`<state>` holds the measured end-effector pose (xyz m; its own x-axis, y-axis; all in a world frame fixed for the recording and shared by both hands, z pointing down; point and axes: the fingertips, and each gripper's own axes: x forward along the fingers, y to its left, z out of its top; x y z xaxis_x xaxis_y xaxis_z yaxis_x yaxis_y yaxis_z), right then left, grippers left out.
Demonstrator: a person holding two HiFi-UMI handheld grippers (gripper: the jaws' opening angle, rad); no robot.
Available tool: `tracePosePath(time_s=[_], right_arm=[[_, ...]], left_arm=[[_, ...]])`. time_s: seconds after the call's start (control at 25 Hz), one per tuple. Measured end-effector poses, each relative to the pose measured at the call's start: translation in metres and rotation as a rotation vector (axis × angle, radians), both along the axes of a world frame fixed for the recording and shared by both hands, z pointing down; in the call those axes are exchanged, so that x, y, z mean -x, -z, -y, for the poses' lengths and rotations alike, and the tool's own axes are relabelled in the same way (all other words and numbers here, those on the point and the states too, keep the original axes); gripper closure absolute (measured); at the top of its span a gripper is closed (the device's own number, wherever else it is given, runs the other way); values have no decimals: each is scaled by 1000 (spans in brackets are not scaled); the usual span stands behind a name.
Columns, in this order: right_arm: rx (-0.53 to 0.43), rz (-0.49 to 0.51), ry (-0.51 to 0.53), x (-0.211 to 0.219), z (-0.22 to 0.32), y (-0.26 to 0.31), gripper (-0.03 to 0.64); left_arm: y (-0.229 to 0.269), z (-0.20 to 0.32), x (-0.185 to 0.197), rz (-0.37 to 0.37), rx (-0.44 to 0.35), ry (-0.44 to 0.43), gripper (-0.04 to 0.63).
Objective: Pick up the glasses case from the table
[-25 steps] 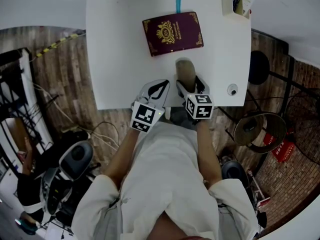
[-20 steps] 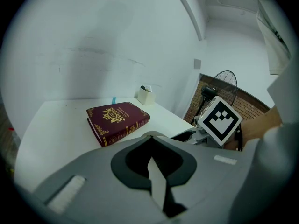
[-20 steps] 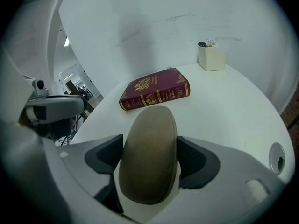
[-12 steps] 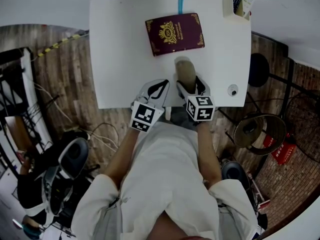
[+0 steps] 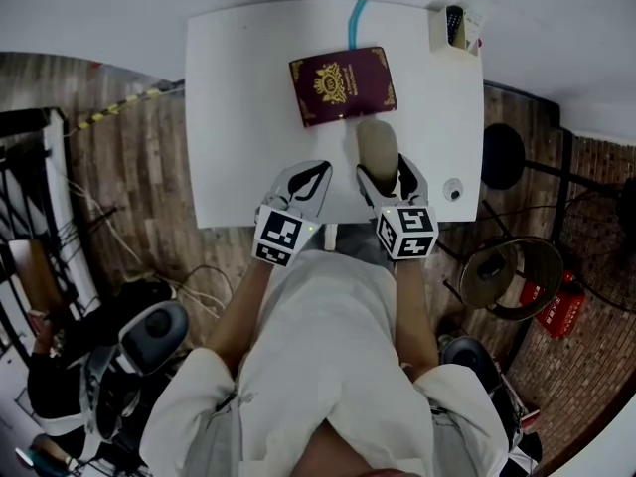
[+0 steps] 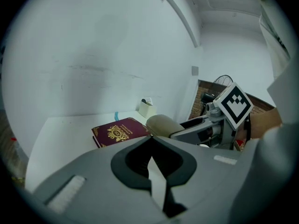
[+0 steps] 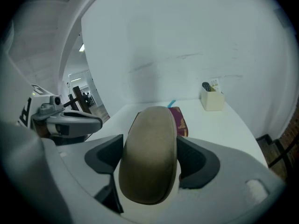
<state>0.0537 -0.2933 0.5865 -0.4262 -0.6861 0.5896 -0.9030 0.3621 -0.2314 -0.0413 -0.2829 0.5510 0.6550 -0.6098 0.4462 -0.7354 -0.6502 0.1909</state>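
The glasses case (image 5: pixel 378 145) is a soft sandy brown. The worktop (image 5: pixel 248 97) is plain white. The little book (image 5: pixel 342 85) is dark red with a gold crest and gold corners. A thin blue strip (image 5: pixel 355 10) lies at the far edge. The small box (image 5: pixel 452 30) is cream. The left gripper (image 5: pixel 316 172) and right gripper (image 5: pixel 382 172) are light grey with black inside. Their cubes (image 5: pixel 280 235) are white with black squares. The floor (image 5: pixel 129 167) is brown wood.

White shirt (image 5: pixel 323 366), grey left gripper (image 5: pixel 315 172), matching right gripper (image 5: pixel 384 170)
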Motion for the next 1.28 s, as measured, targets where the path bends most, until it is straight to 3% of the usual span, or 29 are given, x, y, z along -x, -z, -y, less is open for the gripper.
tracePosePath(time_s=[0.76,1.28], right_arm=[[-356,-10,-60,-8,-4,134,258],[-405,-30,-86,-1,-20,149,261]], left_arm=[[100,8,13,-81,-218,-18,577],[123,0,15,-111,-272,-42,577]])
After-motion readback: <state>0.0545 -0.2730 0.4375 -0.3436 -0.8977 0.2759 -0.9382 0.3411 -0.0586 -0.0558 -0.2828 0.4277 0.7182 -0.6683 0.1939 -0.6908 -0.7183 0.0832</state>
